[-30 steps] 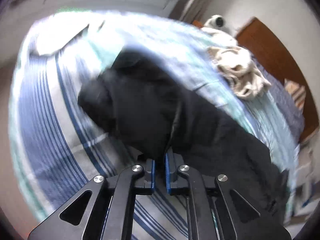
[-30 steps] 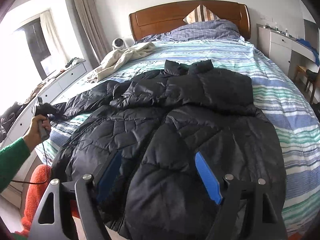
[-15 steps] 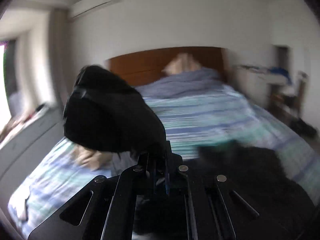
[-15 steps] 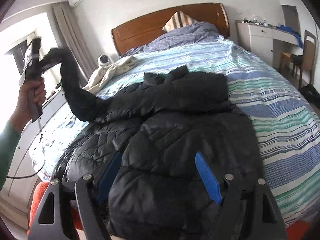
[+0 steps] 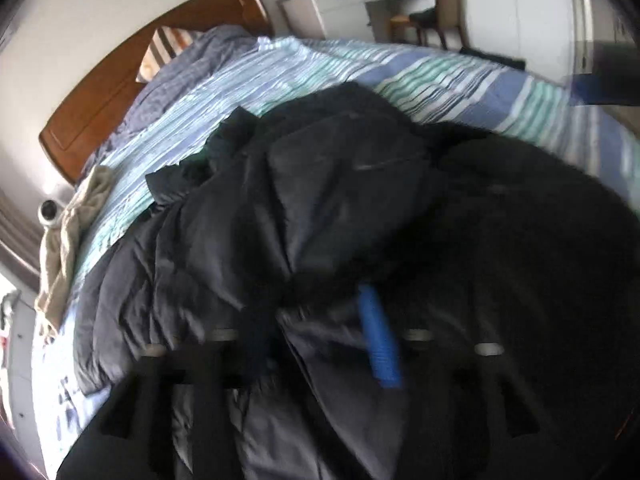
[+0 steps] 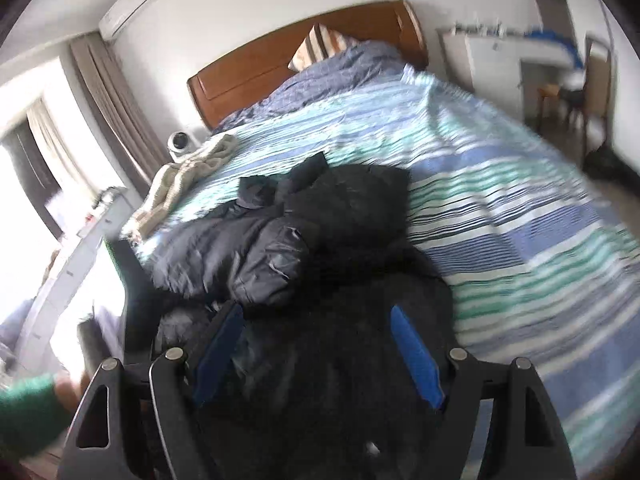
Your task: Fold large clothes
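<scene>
Striped bed [image 6: 500, 216] bears black puffer jacket [image 6: 340, 240] — right tool [image 6: 316, 354] spread, left tool [image 5: 312, 336] unclear.

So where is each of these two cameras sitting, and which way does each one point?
Left wrist: on the left gripper, low over the black jacket, facing the headboard; its blurred fingers show.
Right wrist: on the right gripper at the foot of the bed, facing the same way; open blue pads and a green sleeve show.
Shared: jacket, striped bedspread, beige garment.
</scene>
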Available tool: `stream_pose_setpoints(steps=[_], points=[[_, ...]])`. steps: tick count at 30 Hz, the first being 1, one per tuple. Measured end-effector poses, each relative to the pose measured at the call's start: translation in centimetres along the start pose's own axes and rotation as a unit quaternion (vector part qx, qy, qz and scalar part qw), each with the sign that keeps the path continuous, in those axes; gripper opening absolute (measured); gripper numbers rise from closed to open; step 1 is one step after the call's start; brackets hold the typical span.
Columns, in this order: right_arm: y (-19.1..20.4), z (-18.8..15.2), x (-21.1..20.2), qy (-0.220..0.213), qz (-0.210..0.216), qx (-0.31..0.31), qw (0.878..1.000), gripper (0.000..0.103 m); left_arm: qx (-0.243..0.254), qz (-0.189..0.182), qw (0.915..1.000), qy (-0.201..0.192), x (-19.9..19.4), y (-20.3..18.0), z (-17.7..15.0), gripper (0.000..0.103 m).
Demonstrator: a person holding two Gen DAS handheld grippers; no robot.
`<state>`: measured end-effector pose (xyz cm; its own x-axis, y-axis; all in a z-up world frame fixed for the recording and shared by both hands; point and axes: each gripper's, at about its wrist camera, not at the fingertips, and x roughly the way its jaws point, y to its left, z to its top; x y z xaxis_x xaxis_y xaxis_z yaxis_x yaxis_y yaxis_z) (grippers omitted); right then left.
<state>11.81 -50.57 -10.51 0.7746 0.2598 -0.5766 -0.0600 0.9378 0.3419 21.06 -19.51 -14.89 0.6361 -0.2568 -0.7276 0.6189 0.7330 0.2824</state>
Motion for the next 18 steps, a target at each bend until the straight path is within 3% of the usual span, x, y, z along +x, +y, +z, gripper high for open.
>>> stream_pose_setpoints(steps=[1, 2, 7, 9, 10, 11, 12, 15, 18], points=[[-0.3, 0.7, 1.4, 0.011, 0.019, 0.016, 1.0, 0.079, -0.008, -0.007, 0.9999, -0.009, -1.0, 0.2, -0.5, 0.072], [-0.6, 1.4, 3.3, 0.031, 0.046, 0.033, 0.998, 0.079, -0.016, -0.016, 0.9996, -0.015, -2.3, 0.8, -1.3, 0.072], [-0.6, 2.6, 11.4, 0.085, 0.043, 0.083, 0.992, 0.079, -0.051, -0.013, 0.9986, -0.006, -5.1, 2.7, -4.6, 0.072], [0.1, 2.7, 13.3, 0.098, 0.071, 0.085, 0.989, 0.079, -0.072, -0.001, 0.9974, 0.008, -5.6, 4.4, -6.4, 0.072], [1.1, 3.1, 13.9, 0.104, 0.064, 0.068, 0.99, 0.063, -0.078, 0.003, 0.9968, 0.013, -5.5, 5.1, -6.6, 0.072], [2.0, 3.9, 13.8, 0.097, 0.039, 0.039, 0.994, 0.015, -0.093, 0.01, 0.9954, 0.02, -5.8, 6.3, -7.5, 0.072], [2.8, 5.2, 13.2, 0.077, 0.035, 0.011, 0.996, 0.009, -0.104, 0.013, 0.9942, 0.024, -6.0, 7.2, -8.0, 0.072], [2.8, 8.9, 11.3, 0.024, -0.012, -0.02, 0.999, 0.009, -0.155, 0.017, 0.9874, 0.028, -7.0, 10.8, -9.2, 0.072], [0.9, 10.3, 12.5, 0.024, -0.077, -0.036, 0.996, 0.009, -0.212, 0.021, 0.977, 0.017, -7.2, 14.7, -9.4, 0.075]])
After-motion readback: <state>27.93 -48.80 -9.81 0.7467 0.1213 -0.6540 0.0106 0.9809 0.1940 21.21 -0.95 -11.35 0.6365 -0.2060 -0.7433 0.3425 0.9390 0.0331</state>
